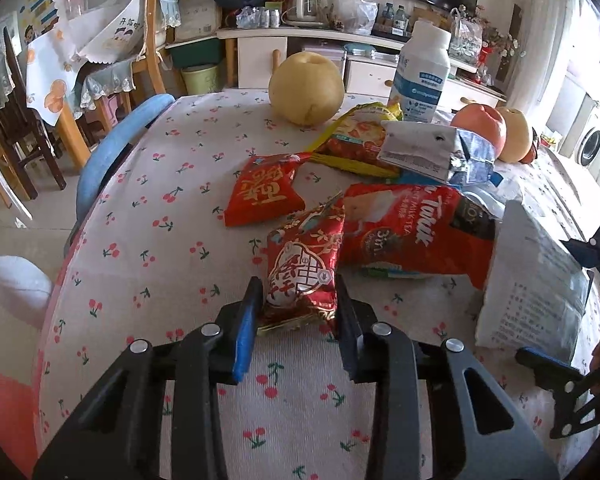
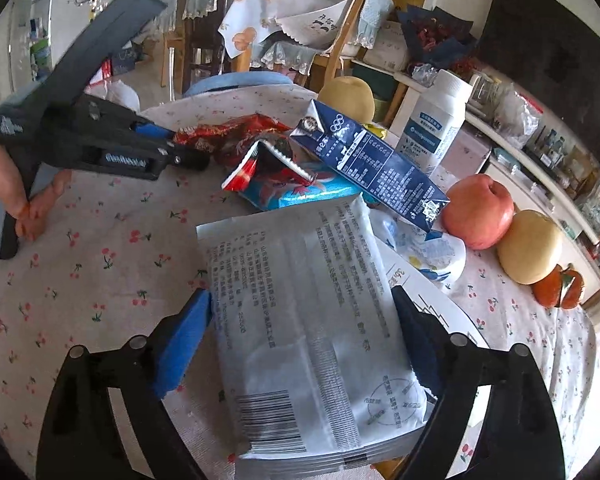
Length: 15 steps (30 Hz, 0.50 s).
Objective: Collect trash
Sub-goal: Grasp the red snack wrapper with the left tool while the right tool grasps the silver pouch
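A red foil snack wrapper (image 1: 300,272) lies on the cherry-print tablecloth (image 1: 172,208), and my left gripper (image 1: 298,292) is shut on its near end, both pads pressed against its sides. The right wrist view shows that same left gripper (image 2: 192,160) from the side, its tips at the red wrapper (image 2: 228,132). My right gripper (image 2: 304,304) stands open astride a white printed packet (image 2: 300,308). Its pads sit at the packet's two long edges, and the packet lies flat and unbuckled. From the left wrist view, the white packet (image 1: 532,280) is at the right.
More litter is piled mid-table: a red packet with gold characters (image 1: 264,190), a red milk-tea bag (image 1: 412,232), a yellow wrapper (image 1: 356,136) and a crushed carton (image 1: 432,152). Behind stand a white bottle (image 1: 420,76), a pear (image 1: 306,88) and an apple (image 1: 480,128). A blue chair back (image 1: 112,148) is left.
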Motion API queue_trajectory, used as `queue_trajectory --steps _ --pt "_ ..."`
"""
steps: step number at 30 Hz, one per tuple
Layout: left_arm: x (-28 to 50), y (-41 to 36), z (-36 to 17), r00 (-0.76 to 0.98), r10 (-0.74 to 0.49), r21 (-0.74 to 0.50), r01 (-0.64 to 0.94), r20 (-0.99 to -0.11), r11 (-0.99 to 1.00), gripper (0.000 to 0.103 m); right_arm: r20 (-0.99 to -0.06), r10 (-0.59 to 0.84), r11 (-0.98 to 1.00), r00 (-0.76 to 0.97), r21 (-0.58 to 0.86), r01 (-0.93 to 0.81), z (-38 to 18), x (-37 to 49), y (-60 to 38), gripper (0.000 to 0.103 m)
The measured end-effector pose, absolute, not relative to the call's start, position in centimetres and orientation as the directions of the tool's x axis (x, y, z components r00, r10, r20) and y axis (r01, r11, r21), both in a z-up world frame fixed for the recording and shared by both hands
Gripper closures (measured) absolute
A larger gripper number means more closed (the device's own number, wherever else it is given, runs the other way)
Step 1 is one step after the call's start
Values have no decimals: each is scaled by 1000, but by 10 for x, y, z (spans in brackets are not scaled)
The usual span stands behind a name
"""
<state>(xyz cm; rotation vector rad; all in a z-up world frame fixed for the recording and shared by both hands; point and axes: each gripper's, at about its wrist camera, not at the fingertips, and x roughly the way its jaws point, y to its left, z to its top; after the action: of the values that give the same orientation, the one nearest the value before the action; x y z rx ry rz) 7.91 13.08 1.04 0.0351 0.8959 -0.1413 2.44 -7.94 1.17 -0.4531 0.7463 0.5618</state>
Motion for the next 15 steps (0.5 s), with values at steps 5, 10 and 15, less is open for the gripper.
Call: queue_trajectory --steps 5,10,15 --pt "70 135 14 613 -147 -80 134 -776 988 67 -752 315 733 578 -194 -652 6 10 -77 6" --pt "58 131 16 617 -158 -84 147 -771 986 67 -758 284 724 587 -232 -650 2 4 -72 5" --pt "44 130 18 620 -179 -104 155 -764 982 68 -755 279 728 593 -237 -644 1 0 -70 8"
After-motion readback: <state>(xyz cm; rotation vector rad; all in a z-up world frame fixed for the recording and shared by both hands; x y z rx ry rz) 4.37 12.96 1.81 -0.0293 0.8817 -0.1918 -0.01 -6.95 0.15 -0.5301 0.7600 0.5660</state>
